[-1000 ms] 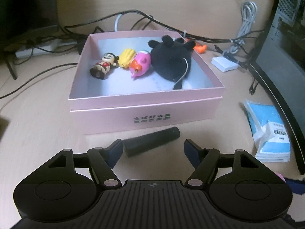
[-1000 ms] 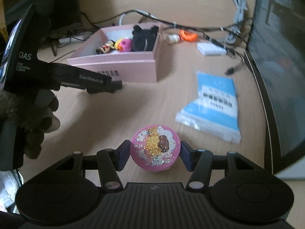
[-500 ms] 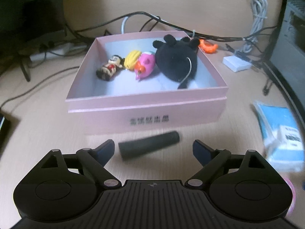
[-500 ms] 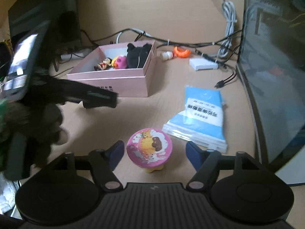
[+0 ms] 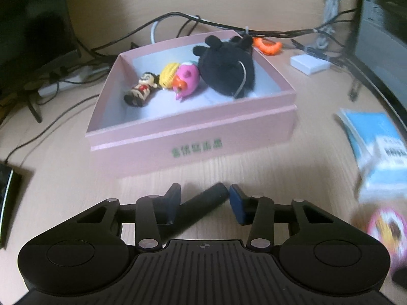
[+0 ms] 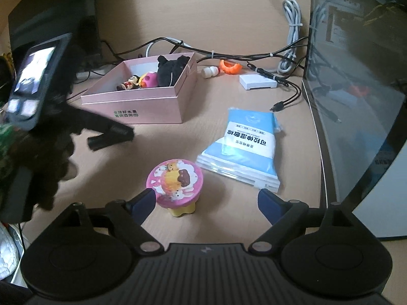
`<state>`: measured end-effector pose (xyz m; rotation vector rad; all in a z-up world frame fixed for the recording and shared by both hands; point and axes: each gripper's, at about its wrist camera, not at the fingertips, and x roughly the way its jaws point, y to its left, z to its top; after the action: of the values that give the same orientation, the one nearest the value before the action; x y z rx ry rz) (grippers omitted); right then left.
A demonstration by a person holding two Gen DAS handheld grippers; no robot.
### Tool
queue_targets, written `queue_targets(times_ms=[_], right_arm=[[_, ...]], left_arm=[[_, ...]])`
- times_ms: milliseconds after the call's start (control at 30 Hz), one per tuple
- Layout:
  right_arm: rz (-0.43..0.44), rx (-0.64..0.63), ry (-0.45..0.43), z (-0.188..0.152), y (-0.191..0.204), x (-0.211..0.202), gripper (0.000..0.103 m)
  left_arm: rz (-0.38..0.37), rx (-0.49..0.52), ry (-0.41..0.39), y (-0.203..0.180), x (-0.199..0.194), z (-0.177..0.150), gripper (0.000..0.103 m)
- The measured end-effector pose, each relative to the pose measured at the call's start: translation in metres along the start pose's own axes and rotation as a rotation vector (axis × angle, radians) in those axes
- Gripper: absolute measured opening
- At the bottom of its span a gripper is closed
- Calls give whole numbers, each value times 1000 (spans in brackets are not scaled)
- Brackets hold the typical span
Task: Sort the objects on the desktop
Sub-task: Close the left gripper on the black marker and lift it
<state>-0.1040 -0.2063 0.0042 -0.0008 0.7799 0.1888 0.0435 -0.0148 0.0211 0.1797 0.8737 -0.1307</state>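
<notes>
The left hand-held gripper (image 5: 204,204), half open and gripping nothing, is straddling the black tube (image 5: 201,209), which is lying slantwise between its jaws, before the pink box (image 5: 203,137).

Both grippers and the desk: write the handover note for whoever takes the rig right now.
Left gripper: open, jaws around the black cylinder on the desk before the pink box; contact unclear, not yet clamped.
Right gripper: open wide; the pink-lidded toy stands on the desk near its left finger, not gripped.
Done: black plush, pink toy, yellow toy and figurine lie in the box.
Left: cylinder, pink-lidded toy; possibly the blue packet, orange piece and white block outside the box.
</notes>
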Motion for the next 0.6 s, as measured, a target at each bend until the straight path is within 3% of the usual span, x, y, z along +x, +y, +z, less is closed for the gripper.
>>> queue_targets(times_ms=[267, 400, 600], right_arm=[[17, -34, 30, 1, 11, 8, 95], [16, -34, 46, 0, 12, 11, 95], [9, -36, 46, -1, 10, 9, 95]], left_arm=[[-34, -59, 4, 27, -29, -41, 71], [-89, -47, 3, 24, -35, -43, 70], [-79, 56, -6, 12, -32, -41, 68]])
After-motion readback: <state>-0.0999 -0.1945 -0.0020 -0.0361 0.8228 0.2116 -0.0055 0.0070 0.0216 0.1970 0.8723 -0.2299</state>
